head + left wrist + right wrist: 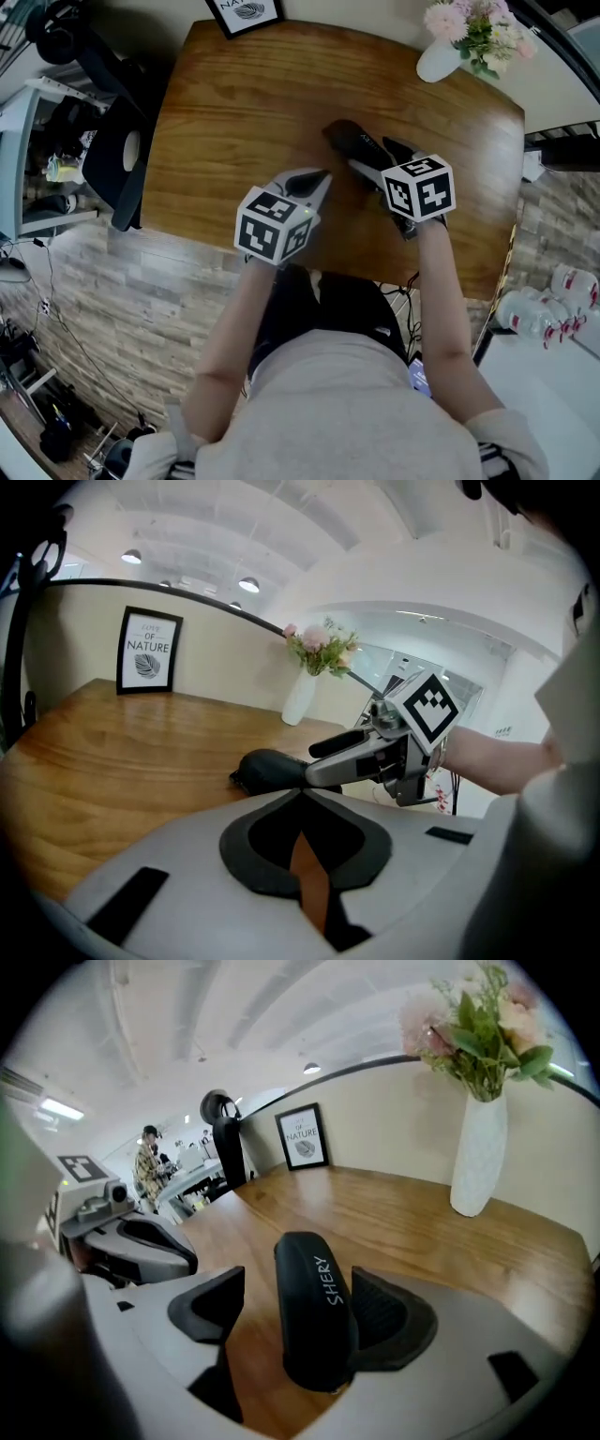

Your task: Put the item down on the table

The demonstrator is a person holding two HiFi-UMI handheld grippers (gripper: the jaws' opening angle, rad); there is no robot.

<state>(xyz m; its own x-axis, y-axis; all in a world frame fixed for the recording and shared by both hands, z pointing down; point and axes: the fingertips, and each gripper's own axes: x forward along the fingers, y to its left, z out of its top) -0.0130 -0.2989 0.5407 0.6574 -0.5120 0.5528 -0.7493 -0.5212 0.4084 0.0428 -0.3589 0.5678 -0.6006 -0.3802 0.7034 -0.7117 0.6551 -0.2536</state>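
In the head view the black case (349, 139) lies on the table (234, 112) between the jaws of my right gripper (375, 155), and I judge it set down. In its own view, my left gripper (302, 794) has its jaws pressed together on nothing, kept aside as unneeded. The right gripper view shows spread jaws: one pad touches the case and the other stands clear, so nothing clamps it.

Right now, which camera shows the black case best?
The right gripper view: the black case shows large between the parted jaws of the right gripper, lettering readable. The head view shows it small, partly covered by that gripper. The left gripper view shows only one rounded end.
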